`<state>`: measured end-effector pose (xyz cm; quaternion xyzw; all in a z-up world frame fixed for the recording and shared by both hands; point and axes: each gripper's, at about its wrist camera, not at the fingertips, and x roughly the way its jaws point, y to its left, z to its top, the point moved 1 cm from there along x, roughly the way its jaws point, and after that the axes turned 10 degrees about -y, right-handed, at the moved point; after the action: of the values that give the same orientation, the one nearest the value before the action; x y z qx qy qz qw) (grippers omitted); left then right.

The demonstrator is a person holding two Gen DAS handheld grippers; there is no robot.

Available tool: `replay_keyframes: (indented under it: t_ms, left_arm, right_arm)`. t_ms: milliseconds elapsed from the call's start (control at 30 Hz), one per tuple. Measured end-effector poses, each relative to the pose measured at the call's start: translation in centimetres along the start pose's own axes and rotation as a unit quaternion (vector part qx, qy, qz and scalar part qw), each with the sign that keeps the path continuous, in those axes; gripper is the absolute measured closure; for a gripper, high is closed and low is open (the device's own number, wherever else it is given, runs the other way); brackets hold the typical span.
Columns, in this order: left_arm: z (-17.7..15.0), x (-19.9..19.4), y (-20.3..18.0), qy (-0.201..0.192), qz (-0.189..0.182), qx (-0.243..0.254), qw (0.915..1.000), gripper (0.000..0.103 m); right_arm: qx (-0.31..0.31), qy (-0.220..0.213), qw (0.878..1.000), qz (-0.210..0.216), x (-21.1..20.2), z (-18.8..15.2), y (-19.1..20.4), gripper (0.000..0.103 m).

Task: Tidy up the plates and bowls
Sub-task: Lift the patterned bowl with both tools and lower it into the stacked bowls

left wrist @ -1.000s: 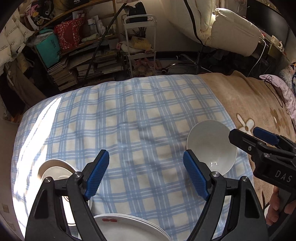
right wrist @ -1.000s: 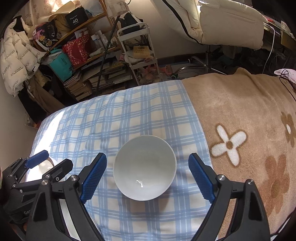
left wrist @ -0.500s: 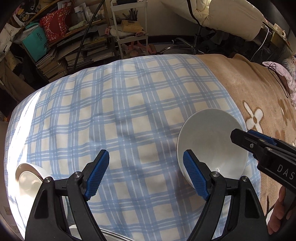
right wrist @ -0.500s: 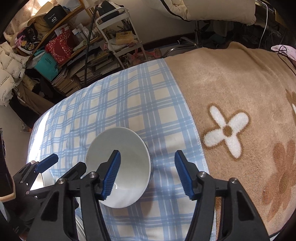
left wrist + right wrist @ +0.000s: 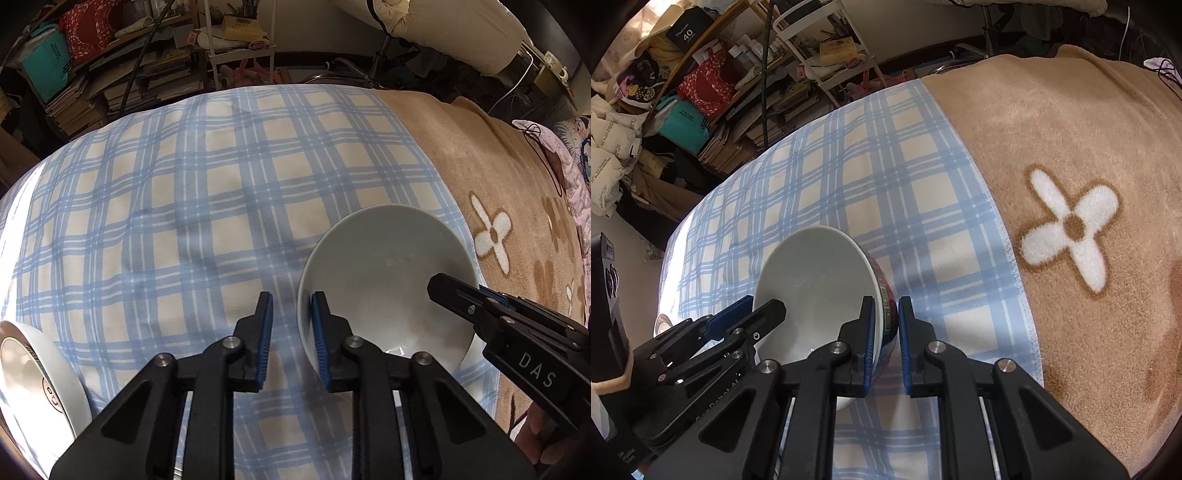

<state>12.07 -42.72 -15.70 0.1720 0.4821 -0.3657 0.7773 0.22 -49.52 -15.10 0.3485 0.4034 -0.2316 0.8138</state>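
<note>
A white bowl with a patterned outer band sits on the blue checked cloth. My left gripper straddles its left rim, one blue pad inside and one outside, nearly closed on it. My right gripper is shut on the bowl's right rim, with the wall between its pads. The bowl looks slightly tilted in the right wrist view. A second white bowl with a green band stands at the lower left in the left wrist view.
A tan flowered blanket covers the surface to the right of the cloth. Cluttered shelves and a white cart stand beyond the far edge.
Both grippers moved in on the bowl and closed from wide open onto opposite sides of its rim. The stack of plates has dropped out of the left wrist view.
</note>
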Motion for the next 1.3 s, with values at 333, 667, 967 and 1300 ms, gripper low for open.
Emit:
replay_keyframes:
  t_ms: [333, 667, 967, 1300]
  left_arm:
    - [-1.0, -2.2, -0.2, -0.011, -0.003, 0.001, 0.9999, 0.092]
    - [-0.7, -6.7, 1.4, -0.041, 0.018, 0.008, 0.9990, 0.092]
    - [-1.5, -10.8, 5.2, -0.059, 0.039, -0.006, 0.9975, 0.092]
    - [-2.9, -14.9, 10.2, -0.075, 0.066, -0.032, 0.9945, 0.092]
  right_arm:
    - [-0.003, -0.005, 1.000, 0.006, -0.9, -0.4, 0.9, 0.091]
    - [-0.013, -0.039, 0.999, 0.025, -3.6, -0.7, 4.3, 0.091]
    - [-0.059, -0.051, 0.995, 0.053, -5.0, -1.5, 9.3, 0.091]
    - [-0.126, -0.070, 0.987, 0.067, -6.3, -3.8, 15.7, 0.091]
